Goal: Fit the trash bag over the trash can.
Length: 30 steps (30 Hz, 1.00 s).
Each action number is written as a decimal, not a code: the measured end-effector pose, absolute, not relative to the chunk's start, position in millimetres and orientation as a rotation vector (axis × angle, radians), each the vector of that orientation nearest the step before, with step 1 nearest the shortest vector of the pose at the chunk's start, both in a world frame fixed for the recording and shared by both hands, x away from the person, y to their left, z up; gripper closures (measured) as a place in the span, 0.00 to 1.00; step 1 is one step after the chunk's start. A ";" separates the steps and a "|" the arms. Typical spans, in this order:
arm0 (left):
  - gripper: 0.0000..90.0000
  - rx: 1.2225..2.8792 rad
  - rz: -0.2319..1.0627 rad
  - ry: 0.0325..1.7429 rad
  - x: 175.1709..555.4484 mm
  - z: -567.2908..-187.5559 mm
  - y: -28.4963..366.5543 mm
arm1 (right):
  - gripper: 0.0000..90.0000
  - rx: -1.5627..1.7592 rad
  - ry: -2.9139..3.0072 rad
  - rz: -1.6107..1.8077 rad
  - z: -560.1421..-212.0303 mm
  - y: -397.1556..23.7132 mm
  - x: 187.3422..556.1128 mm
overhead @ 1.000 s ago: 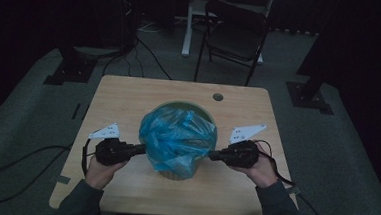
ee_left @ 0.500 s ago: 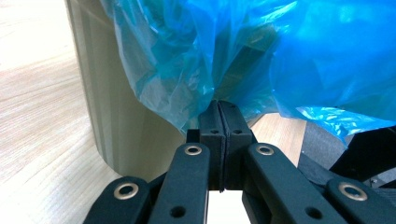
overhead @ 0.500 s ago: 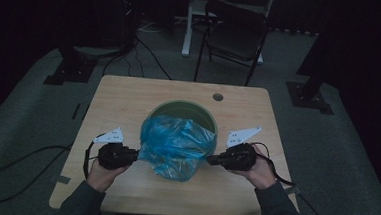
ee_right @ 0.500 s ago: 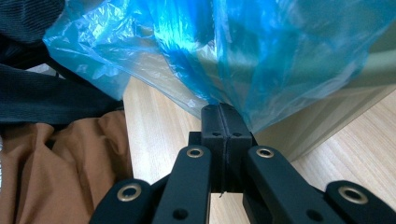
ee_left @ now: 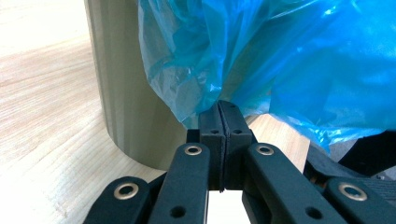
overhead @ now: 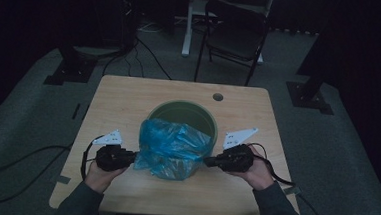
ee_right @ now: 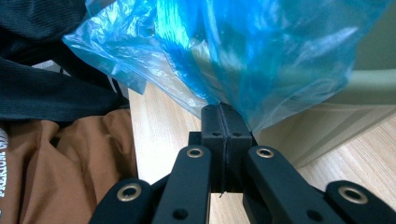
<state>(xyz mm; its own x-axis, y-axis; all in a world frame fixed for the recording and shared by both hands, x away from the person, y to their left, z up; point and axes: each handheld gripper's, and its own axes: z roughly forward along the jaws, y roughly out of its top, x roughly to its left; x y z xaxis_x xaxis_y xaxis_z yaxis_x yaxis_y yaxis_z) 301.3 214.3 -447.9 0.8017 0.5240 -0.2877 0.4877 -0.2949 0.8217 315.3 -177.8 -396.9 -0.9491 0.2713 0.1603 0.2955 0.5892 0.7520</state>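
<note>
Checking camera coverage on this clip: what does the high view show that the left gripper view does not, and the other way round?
High view alone: the bin's open mouth, the right gripper at the bag's other side, a folding chair beyond the table. Left gripper view alone: close up, the left gripper with jaws pressed together, pinching an edge of film, and the bin's outer wall standing on the wood. Both: the blue plastic bag draped over the bin's near side, and the tabletop.

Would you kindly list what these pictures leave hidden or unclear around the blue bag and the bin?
- Inside of the bin: high view, dim, and the blue bag covers its near half.
- Bag edge pinched by the left gripper: left gripper view, hidden between shut jaws.
- Same at the right gripper: right gripper view.
</note>
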 end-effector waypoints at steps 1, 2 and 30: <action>1.00 1.943 0.043 0.762 301.7 -448.5 214.4 | 1.00 -0.490 -2.773 -1.326 -396.5 -177.7 314.9; 1.00 1.943 0.043 0.762 301.7 -448.5 214.4 | 1.00 -0.490 -2.773 -1.326 -396.5 -177.7 314.9; 0.99 1.961 0.101 0.821 298.2 -451.9 221.8 | 1.00 -0.481 -2.787 -1.328 -393.8 -178.4 314.5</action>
<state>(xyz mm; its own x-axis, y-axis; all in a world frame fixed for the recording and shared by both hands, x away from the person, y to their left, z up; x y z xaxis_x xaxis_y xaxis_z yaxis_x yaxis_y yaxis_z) 298.2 221.8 -451.9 0.7690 0.5837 -0.2605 0.5031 -0.3014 0.8100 314.5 -178.4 -393.8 -0.9525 0.2675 0.1456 0.2815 0.5912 0.7558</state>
